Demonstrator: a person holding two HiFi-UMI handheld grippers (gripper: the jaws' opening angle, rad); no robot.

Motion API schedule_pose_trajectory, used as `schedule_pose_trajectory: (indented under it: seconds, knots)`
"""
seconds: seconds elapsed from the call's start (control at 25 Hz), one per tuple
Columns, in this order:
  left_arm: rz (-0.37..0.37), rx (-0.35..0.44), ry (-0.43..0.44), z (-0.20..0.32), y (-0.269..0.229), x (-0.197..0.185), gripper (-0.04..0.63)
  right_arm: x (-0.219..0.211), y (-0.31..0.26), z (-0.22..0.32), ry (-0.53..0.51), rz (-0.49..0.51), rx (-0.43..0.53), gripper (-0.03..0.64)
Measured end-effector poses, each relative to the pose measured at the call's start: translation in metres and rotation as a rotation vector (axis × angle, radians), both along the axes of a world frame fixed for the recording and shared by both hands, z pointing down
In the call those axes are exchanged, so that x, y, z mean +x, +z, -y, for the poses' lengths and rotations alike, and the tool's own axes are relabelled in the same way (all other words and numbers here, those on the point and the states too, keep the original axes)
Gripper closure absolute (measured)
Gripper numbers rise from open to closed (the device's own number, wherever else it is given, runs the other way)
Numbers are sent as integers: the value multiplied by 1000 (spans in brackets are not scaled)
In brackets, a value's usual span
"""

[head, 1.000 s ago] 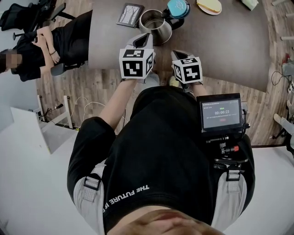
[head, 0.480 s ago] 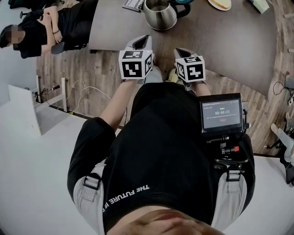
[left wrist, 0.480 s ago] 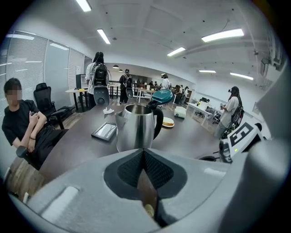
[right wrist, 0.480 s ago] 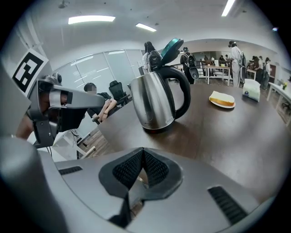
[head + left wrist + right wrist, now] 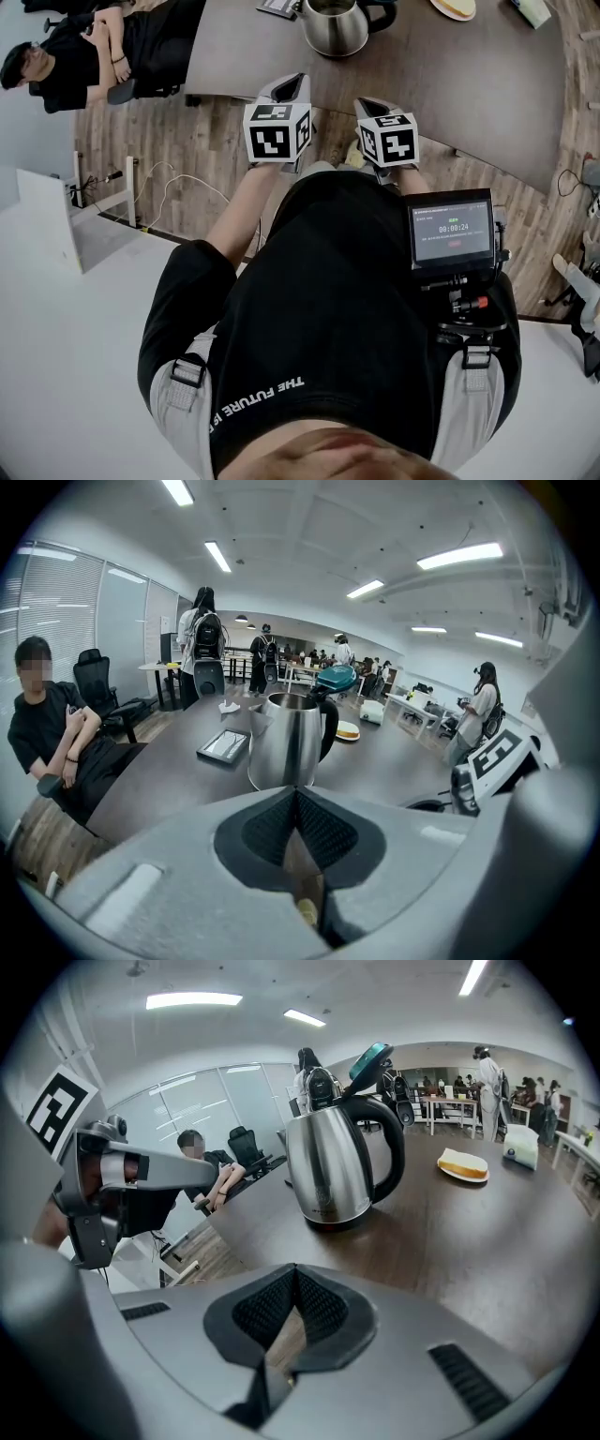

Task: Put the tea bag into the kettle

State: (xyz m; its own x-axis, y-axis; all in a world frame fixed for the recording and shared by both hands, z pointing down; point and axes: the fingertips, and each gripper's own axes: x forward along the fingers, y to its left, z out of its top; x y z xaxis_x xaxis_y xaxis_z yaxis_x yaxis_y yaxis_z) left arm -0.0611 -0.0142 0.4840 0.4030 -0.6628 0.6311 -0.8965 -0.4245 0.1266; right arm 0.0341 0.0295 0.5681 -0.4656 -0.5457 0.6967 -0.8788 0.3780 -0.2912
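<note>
The steel kettle [image 5: 336, 25] stands near the front edge of the dark table [image 5: 469, 84], its teal lid [image 5: 335, 679] tipped open. In the left gripper view the kettle [image 5: 286, 742] is straight ahead; in the right gripper view the kettle [image 5: 333, 1171] is ahead, slightly left. My left gripper [image 5: 292, 84] and right gripper [image 5: 367, 105] are side by side at the table's near edge, short of the kettle. Both are shut with nothing between the jaws. I cannot make out a tea bag; a small white crumpled thing [image 5: 228, 706] lies far back on the table.
A dark flat tablet [image 5: 223, 745] lies left of the kettle. Right of the kettle, further back, a plate with bread [image 5: 464, 1164] sits on the table. A person in black [image 5: 94, 47] sits at the table's left end. Wooden floor [image 5: 187, 159] lies below the grippers.
In the head view the table and kettle have slid toward the top edge. Both grippers now sit at the table's near edge, farther from the kettle. Their jaws stay shut.
</note>
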Motion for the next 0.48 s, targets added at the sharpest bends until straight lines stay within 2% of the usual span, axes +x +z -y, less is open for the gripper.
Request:
schedule_pose_trajectory:
  seconds: [0.48]
  knots:
    - [-5, -44, 2, -12, 10, -3, 591, -8, 0, -11, -12, -3, -25, 611]
